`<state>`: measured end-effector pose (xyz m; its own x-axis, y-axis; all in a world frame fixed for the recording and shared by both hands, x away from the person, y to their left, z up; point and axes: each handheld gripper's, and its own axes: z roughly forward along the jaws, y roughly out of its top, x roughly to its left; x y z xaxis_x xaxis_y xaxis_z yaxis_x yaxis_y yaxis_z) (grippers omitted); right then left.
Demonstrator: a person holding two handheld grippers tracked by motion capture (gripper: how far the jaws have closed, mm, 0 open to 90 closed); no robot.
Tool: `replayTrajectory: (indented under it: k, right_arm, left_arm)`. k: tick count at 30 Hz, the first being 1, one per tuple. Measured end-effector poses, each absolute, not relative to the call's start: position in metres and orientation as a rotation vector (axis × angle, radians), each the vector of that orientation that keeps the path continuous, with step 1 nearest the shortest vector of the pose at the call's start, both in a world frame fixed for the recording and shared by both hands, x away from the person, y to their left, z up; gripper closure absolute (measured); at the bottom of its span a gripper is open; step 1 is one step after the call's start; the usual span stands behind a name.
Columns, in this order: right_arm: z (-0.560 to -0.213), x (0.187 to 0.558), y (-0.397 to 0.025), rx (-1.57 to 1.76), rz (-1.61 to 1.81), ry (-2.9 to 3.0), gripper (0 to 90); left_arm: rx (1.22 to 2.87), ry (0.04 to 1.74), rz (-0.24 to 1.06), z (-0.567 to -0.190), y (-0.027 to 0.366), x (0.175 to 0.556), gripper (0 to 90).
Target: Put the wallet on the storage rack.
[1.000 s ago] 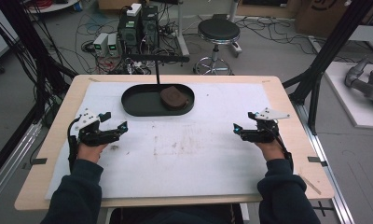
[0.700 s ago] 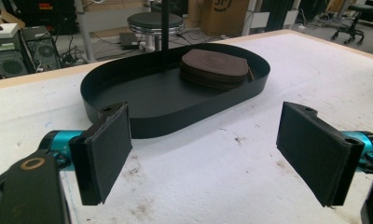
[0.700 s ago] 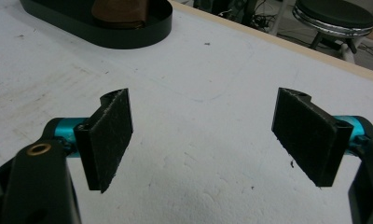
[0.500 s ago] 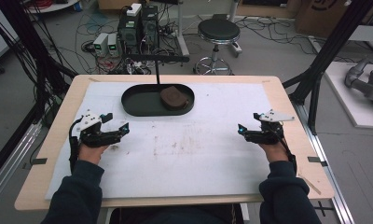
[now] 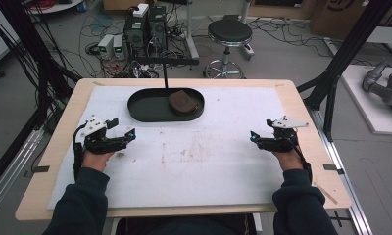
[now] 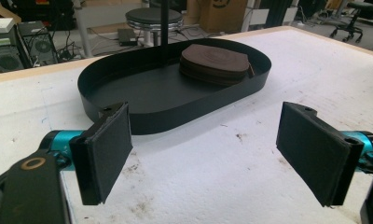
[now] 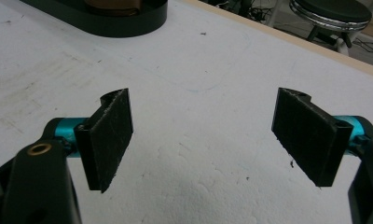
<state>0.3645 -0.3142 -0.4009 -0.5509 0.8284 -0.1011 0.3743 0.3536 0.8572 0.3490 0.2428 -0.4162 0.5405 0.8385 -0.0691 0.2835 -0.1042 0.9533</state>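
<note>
The brown leather pouch (image 5: 184,102) lies inside the black oval tray (image 5: 144,110), in its right-hand half, at the far middle of the desk (image 5: 302,117). The tray's long axis runs from nine to three o'clock across the desk, and the pouch sits flat with its rounded edge toward the tray's right end. A thin black post (image 5: 163,73) rises just behind the tray (it crosses the left tool's camera view above the pouch).

The left tool (image 5: 128,135) rests on the white mat at about eight o'clock from the tray, with its jaws spread wide and nothing between them. In the left gripper view its pads (image 6: 107,151) frame the tray's near wall, and the pouch (image 6: 216,61) lies ahead, toward one o'clock. The right tool (image 5: 254,137) sits at about four o'clock from the tray, jaws equally wide and bare, aimed across the mat, with the tray's end (image 7: 128,21) only at its camera's upper left.

By my reading the left tool is the nearer to the tray, though the pouch sits toward the right end, so either could reach it.
</note>
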Motion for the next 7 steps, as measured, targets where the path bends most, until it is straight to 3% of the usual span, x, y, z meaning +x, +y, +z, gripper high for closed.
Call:
replayTrajectory:
  k: [7]
  right_arm:
    - [-0.4020, 0.3655, -0.3168, 1.052, 1.115, 2.088, 20.8]
  left_arm:
    - [1.663, 0.963, 0.621, -0.4176, 0.2421, 0.3509, 18.2]
